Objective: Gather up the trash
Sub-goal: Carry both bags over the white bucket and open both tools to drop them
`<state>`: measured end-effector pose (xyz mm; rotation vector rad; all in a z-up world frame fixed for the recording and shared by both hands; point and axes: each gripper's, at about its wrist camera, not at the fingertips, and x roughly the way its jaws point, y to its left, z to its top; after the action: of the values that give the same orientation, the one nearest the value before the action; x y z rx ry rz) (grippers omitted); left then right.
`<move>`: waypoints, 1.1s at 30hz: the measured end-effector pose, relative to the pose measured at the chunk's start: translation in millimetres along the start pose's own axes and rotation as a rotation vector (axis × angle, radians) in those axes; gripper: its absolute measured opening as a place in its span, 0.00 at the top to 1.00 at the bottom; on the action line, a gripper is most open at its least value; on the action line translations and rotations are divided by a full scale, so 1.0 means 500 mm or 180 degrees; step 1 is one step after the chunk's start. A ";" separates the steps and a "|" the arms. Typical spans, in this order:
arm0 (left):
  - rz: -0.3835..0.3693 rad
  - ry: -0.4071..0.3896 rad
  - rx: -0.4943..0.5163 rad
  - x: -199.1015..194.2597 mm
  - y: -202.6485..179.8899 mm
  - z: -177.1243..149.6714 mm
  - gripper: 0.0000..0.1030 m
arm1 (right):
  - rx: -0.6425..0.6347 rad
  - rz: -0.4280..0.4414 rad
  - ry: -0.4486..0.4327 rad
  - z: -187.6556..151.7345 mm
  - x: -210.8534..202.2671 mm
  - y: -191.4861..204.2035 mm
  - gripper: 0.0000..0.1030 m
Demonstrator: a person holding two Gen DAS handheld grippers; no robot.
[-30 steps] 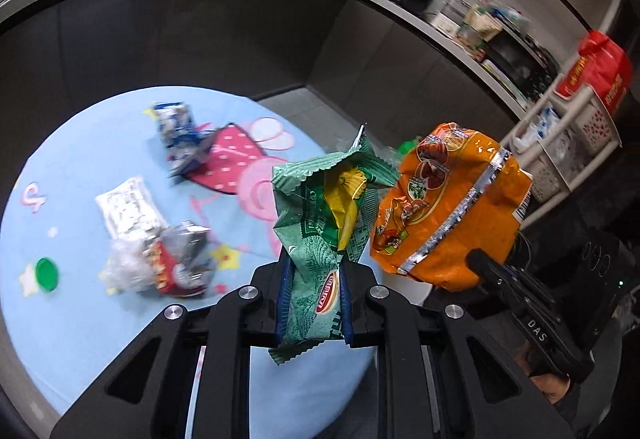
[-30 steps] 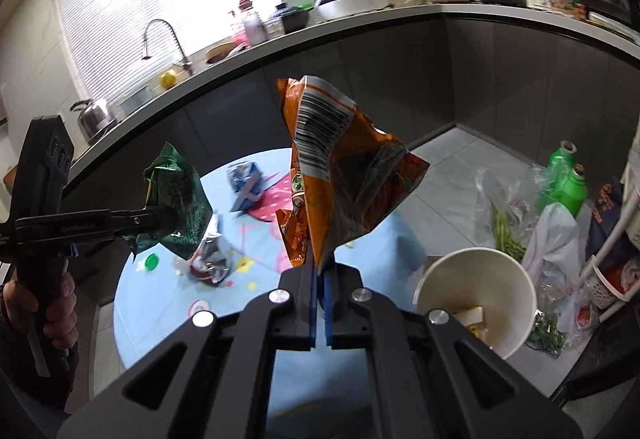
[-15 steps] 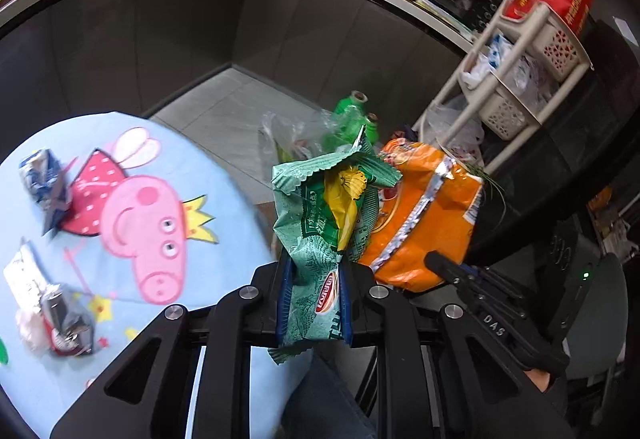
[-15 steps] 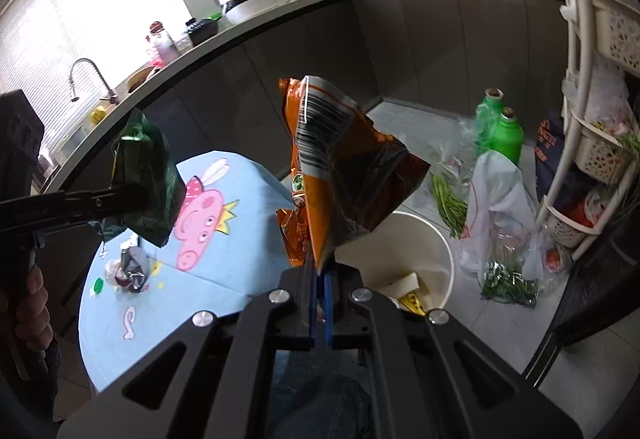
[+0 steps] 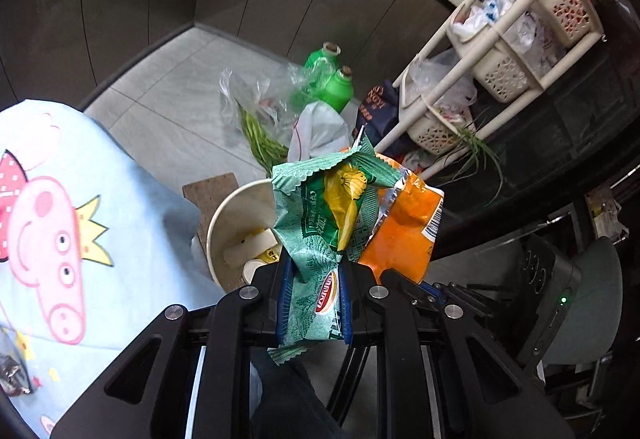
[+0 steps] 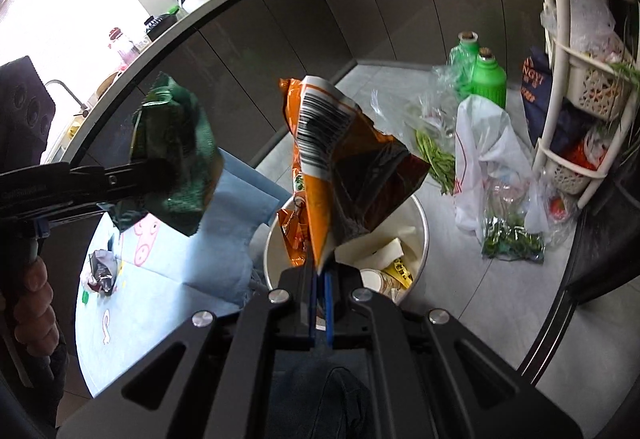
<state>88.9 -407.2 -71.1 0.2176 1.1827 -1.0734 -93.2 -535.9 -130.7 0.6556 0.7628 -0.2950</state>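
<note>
My left gripper [image 5: 314, 299] is shut on a green chip bag [image 5: 320, 235], which also shows in the right wrist view [image 6: 176, 159]. My right gripper [image 6: 319, 303] is shut on an orange chip bag [image 6: 340, 167], which also shows in the left wrist view [image 5: 404, 235]. Both bags hang above a white round bin [image 6: 418, 215] on the floor, seen also in the left wrist view [image 5: 228, 215]. The bin holds a few scraps. A crumpled wrapper [image 6: 100, 271] lies on the table.
The round table with a light blue Peppa Pig cloth [image 5: 60, 223] is to the left. Green bottles [image 6: 486, 83], plastic bags with greens [image 6: 492, 175] and a white basket rack [image 5: 500, 51] stand on the floor beyond the bin. Dark cabinets run behind.
Both grippers have swung right, away from the table, carrying their bags over the white bin. The table has slid to the left of both views.
</note>
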 end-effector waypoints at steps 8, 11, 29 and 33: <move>0.0238 0.0231 -0.0044 0.093 0.017 0.007 0.83 | 0.0103 -0.0033 0.0246 -0.010 0.076 -0.026 0.95; 0.0361 0.0318 -0.0036 0.128 0.027 0.007 0.83 | 0.0115 -0.0045 0.0333 -0.014 0.103 -0.033 0.95; 0.0692 0.0034 0.0027 0.152 0.043 0.019 0.13 | -0.0494 -0.0231 0.0261 -0.018 0.150 -0.006 0.23; 0.0621 -0.0092 -0.0010 0.128 0.041 0.025 0.08 | -0.0617 -0.0207 0.0218 -0.020 0.132 0.001 0.03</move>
<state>111.0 -440.5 -126.3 0.3077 1.1131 -0.9008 -52.6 -530.1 -183.2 0.4604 0.8676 -0.2551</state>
